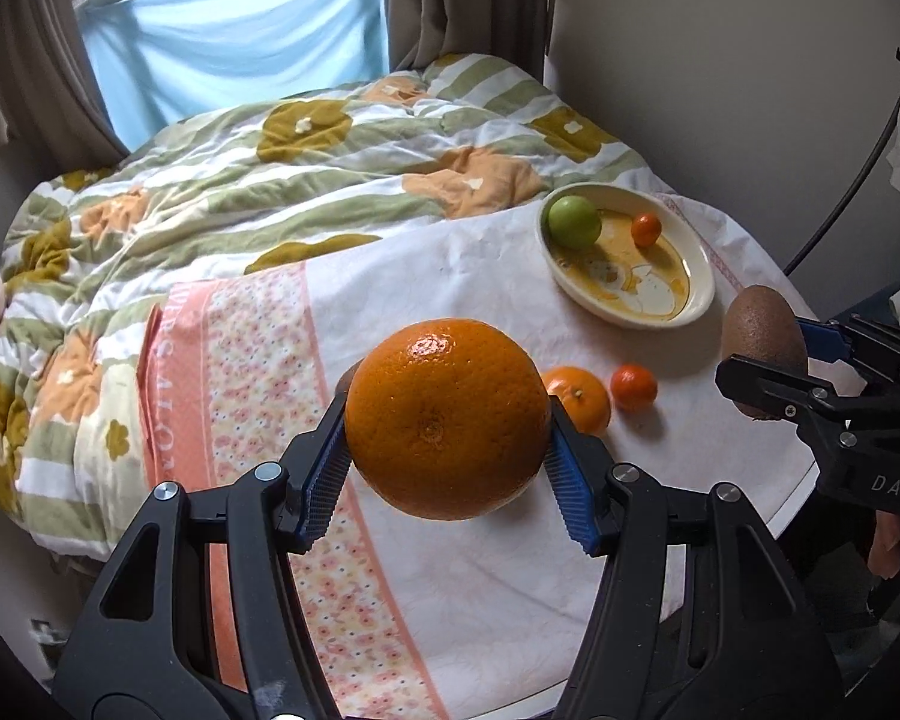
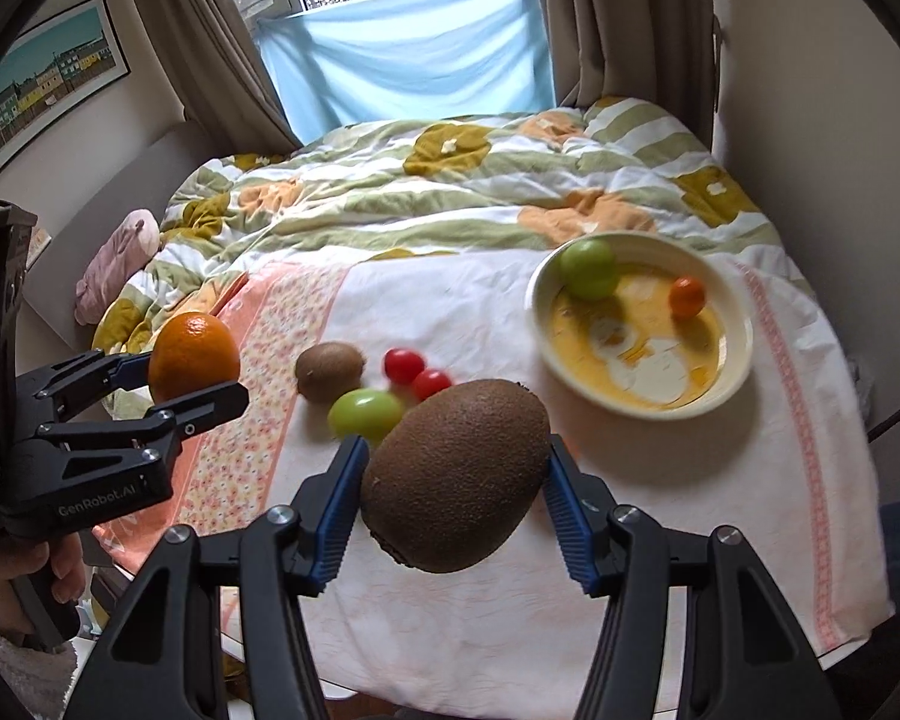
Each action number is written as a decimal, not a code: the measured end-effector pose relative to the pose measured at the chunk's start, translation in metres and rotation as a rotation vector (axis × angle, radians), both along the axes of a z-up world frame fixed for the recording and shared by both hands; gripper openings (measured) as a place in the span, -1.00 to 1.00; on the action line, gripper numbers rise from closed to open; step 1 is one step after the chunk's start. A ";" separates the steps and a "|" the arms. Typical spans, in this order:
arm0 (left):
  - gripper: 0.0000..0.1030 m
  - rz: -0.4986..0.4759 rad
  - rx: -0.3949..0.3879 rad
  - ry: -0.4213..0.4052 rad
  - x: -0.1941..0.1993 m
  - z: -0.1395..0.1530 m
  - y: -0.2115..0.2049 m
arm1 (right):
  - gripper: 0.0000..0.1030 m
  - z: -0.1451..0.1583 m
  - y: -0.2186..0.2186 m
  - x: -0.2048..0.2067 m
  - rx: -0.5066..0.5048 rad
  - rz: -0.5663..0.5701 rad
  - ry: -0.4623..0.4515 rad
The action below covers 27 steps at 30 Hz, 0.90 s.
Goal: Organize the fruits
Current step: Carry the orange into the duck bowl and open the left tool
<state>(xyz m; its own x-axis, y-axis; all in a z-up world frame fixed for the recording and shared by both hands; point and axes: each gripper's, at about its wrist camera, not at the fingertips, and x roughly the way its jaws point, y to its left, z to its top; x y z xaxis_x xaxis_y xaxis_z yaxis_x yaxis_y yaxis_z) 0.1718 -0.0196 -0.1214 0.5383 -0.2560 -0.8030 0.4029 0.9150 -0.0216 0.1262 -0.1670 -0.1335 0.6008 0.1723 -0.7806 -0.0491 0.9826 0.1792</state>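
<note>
My left gripper point(image 1: 447, 420) is shut on a large orange point(image 1: 447, 417) and holds it above the white cloth; it also shows in the right wrist view point(image 2: 193, 363). My right gripper point(image 2: 456, 474) is shut on a brown kiwi point(image 2: 456, 474), also held above the cloth, and it shows at the right of the left wrist view point(image 1: 763, 354). A cream dish point(image 2: 732, 372) at the far right holds a green apple point(image 2: 588, 269) and a small orange fruit point(image 2: 687, 296). On the cloth lie a second kiwi point(image 2: 329, 369), a green fruit point(image 2: 366, 413) and two red tomatoes point(image 2: 403, 364).
A mandarin point(image 1: 579, 397) and a small orange fruit point(image 1: 633, 387) lie on the cloth behind the held orange. A flowered quilt point(image 2: 450, 198) covers the bed beyond. A pink soft toy point(image 2: 120, 261) lies at the left. The table edge point(image 2: 858, 630) runs at the near right.
</note>
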 end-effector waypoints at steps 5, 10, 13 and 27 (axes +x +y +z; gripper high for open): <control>0.16 -0.005 -0.016 -0.020 0.009 0.012 -0.043 | 0.05 0.017 -0.043 0.008 -0.016 0.001 -0.021; 0.16 -0.006 -0.032 -0.028 0.024 0.013 -0.087 | 0.05 0.024 -0.081 0.024 -0.030 0.020 -0.033; 0.15 -0.012 -0.033 -0.024 0.035 0.008 -0.113 | 0.05 0.024 -0.102 0.035 -0.044 0.031 -0.036; 0.16 -0.023 0.009 0.051 0.088 -0.057 -0.195 | 0.05 -0.018 -0.179 0.078 -0.029 0.056 0.022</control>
